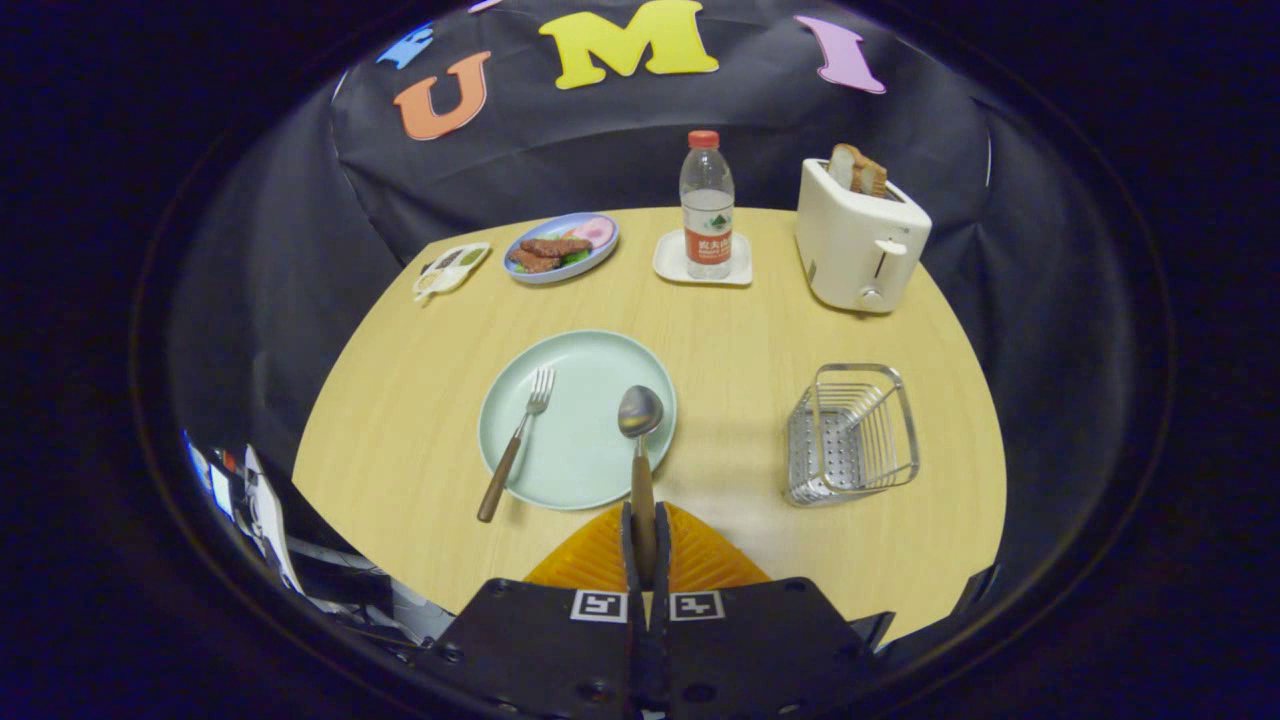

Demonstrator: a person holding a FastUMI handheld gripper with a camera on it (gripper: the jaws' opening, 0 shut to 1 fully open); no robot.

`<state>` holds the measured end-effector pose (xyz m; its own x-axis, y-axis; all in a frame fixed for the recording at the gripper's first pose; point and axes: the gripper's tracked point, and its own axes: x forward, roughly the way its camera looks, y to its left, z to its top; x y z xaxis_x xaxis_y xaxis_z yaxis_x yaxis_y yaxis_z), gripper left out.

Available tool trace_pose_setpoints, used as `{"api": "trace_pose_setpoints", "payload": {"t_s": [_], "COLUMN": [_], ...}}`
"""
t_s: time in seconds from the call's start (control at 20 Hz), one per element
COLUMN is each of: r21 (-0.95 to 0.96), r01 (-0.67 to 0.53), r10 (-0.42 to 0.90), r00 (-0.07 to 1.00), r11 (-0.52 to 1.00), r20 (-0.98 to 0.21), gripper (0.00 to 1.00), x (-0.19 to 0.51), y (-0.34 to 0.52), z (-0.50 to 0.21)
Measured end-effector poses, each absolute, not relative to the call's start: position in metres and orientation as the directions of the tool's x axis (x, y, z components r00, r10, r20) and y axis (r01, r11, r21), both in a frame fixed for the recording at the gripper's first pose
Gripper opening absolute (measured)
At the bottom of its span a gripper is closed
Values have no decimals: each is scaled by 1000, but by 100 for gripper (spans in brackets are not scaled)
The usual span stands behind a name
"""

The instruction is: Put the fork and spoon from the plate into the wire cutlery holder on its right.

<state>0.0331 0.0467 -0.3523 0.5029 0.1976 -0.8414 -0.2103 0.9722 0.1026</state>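
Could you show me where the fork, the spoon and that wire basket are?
fork (pixel 517 441): gripper view, on its neck, over the plate's left side.
spoon (pixel 640 410): gripper view, on its bowl; the gripper (pixel 646 515) is shut on its handle.
wire cutlery holder (pixel 850 432): gripper view, on its wire side.

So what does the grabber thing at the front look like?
The gripper has two narrow fingers set side by side, flanked by ribbed, fan-shaped pieces. Behind them is a wide, black, flat-topped body with visible screws, carrying two small white square stickers printed with blocky black patterns.
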Motion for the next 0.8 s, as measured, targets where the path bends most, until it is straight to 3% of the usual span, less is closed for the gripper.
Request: {"api": "trace_pose_setpoints", "payload": {"t_s": [0.45, 0.8], "r21": [106, 144], "r01": [-165, -84], "r10": [184, 167], "r00": [588, 531], "r11": [981, 986], "r20": [-788, -831], "gripper": [1, 1], "x": [30, 19], "y": [-43, -86], "z": [-298, -299]}}
